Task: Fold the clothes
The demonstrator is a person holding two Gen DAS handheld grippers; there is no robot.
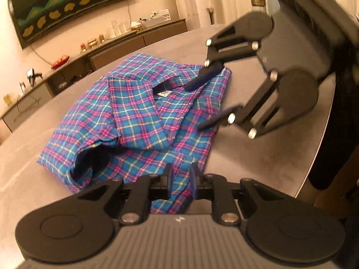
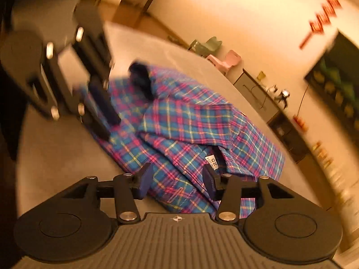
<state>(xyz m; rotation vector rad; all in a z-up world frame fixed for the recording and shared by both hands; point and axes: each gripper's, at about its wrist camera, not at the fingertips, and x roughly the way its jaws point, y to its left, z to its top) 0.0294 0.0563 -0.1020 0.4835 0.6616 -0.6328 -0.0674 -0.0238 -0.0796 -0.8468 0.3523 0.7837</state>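
Left wrist view: a plaid shirt [image 1: 134, 121] lies crumpled on the grey worktop [image 1: 258, 157]; the left hand-held gripper [image 1: 181, 180] pinches its near hem. Right wrist view: the right hand-held gripper [image 2: 177, 182] is released, straddling the shirt [image 2: 190, 130] by its size 25 label [image 2: 212, 161]

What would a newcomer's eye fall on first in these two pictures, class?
The bright blue-and-pink plaid shirt, lying rumpled in the middle of the grey table. Next, the right tool, open above the shirt's far side, and the left tool low at its near edge.
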